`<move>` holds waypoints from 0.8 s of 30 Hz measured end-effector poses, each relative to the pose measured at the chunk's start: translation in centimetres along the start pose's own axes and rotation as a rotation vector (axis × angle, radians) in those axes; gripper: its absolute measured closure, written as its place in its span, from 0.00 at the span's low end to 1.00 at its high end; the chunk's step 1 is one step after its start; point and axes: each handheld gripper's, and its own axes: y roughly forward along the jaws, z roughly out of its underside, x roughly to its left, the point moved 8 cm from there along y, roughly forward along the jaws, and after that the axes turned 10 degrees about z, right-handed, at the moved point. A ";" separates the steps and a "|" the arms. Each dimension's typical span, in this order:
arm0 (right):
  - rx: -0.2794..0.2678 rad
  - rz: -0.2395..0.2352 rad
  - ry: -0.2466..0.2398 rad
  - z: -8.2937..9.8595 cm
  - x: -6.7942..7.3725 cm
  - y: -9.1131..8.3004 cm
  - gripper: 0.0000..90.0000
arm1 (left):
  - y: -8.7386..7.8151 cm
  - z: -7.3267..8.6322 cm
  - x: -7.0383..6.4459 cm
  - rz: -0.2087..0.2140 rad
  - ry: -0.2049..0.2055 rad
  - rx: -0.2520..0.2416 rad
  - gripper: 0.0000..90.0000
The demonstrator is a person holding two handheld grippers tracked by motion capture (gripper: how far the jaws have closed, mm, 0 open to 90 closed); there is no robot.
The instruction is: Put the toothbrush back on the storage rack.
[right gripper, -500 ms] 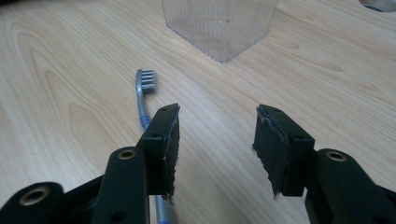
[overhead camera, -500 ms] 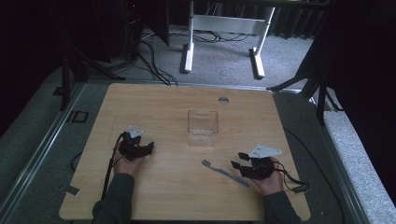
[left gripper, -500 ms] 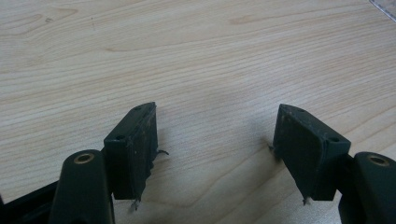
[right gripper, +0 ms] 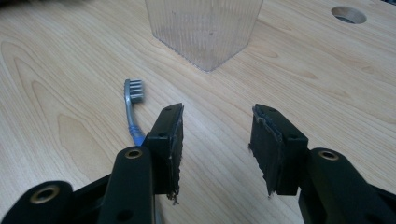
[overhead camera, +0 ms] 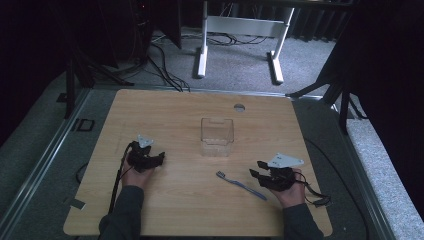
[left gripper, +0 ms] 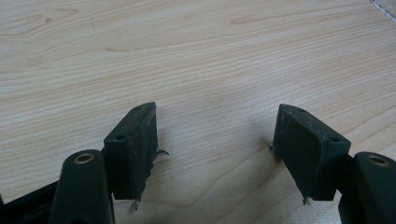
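Nothing has shifted: both claws gape empty, toothbrush [right gripper: 132, 105] lying just left of right claw [right gripper: 215, 140].

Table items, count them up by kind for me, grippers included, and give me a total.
Toothbrush: 1
Clear container: 1
Grippers: 2, left gripper and right gripper, both open
Total: 4
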 end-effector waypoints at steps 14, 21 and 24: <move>0.001 -0.006 -0.005 -0.4 0.3 -0.7 0.55 | 0.0 0.0 0.0 0.000 -0.001 0.000 0.35; 0.015 -0.016 -0.024 -0.8 0.9 -0.9 0.56 | 0.0 0.0 0.0 0.000 0.000 0.000 0.35; 0.014 -0.018 -0.029 -1.0 1.0 -1.0 0.56 | 0.0 0.0 0.0 0.000 -0.001 -0.001 0.35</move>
